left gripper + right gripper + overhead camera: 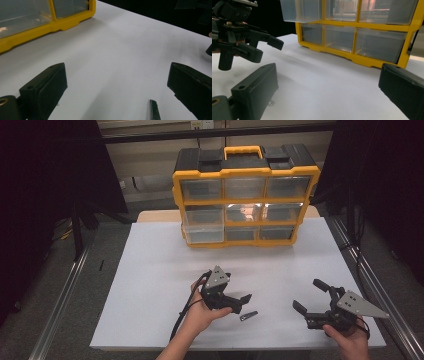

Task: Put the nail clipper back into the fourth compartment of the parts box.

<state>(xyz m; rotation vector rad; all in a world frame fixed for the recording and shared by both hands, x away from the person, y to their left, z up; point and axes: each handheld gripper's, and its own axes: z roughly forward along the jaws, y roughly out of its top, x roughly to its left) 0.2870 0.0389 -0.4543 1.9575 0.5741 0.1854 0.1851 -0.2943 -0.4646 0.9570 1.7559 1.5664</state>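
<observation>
We hold the left gripper (240, 303) jaws spread just above the small dark clip (248, 315), well in front of the yellow organizer (246, 195). Right gripper (310, 296) also spread, empty. Risk: the flat clip skids on the white sheet (150, 270) if jaws close high.

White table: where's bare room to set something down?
The white table is bare between the yellow organizer and the left hand-held gripper, and along its left edge. It is crowded near the small dark piece beside that gripper, and around the right hand-held gripper.

Spread jaws before yellow organizer (362, 32)
</observation>
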